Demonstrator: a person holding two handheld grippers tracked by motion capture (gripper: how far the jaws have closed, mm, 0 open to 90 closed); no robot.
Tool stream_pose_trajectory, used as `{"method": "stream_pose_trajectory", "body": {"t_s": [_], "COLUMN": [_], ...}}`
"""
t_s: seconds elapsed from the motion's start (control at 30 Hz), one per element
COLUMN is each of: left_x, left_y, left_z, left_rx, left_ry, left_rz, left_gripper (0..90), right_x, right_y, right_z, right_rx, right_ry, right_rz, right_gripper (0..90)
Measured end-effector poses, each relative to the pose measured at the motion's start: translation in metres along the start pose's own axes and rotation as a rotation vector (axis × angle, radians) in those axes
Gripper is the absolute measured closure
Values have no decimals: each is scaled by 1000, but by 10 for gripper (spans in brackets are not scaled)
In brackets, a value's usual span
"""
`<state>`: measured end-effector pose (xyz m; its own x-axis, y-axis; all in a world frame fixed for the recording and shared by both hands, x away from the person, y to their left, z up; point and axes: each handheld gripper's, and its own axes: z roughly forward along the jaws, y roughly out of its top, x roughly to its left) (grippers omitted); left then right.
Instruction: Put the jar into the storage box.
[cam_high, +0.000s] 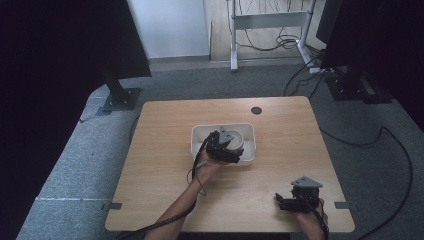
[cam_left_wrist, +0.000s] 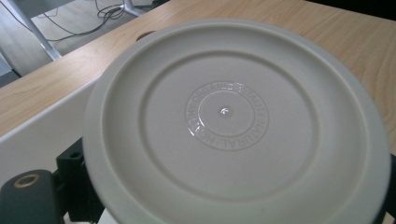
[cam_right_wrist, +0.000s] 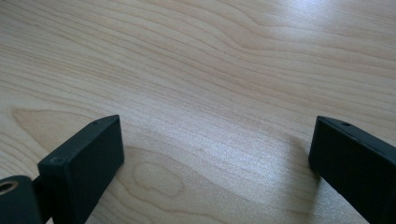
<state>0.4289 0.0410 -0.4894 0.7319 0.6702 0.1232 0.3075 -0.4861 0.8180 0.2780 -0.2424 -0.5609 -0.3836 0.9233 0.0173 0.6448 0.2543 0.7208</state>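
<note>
A: Item one, round white plastic lid (cam_left_wrist: 233, 121): where, and why?
B: Mid-bench, over the white rectangular plastic tub (cam_high: 248, 131); left gripper (cam_high: 223, 148) pinches its rim, probably to lift or seat it.
A: Right gripper (cam_high: 299, 196)?
B: Spread, idle, near-right on the wooden bench (cam_high: 165, 150).

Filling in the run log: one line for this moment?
left gripper: over white tray, round white lid between jaws | right gripper: open, empty, near table edge
</note>
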Motion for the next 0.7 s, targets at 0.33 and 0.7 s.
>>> {"method": "stream_pose_trajectory", "body": {"t_s": [0.33, 0.7], "left_x": [-2, -8], "left_y": [-9, -13], "left_z": [16, 23], "left_rx": [27, 62], "left_ry": [30, 50], "left_rz": [-22, -17], "left_gripper": [99, 99], "right_x": [0, 0], "right_y": [0, 0], "right_z": [0, 0], "right_rx": [0, 1], "right_ry": [2, 2], "right_rz": [-1, -2], "right_gripper": [28, 28]}}
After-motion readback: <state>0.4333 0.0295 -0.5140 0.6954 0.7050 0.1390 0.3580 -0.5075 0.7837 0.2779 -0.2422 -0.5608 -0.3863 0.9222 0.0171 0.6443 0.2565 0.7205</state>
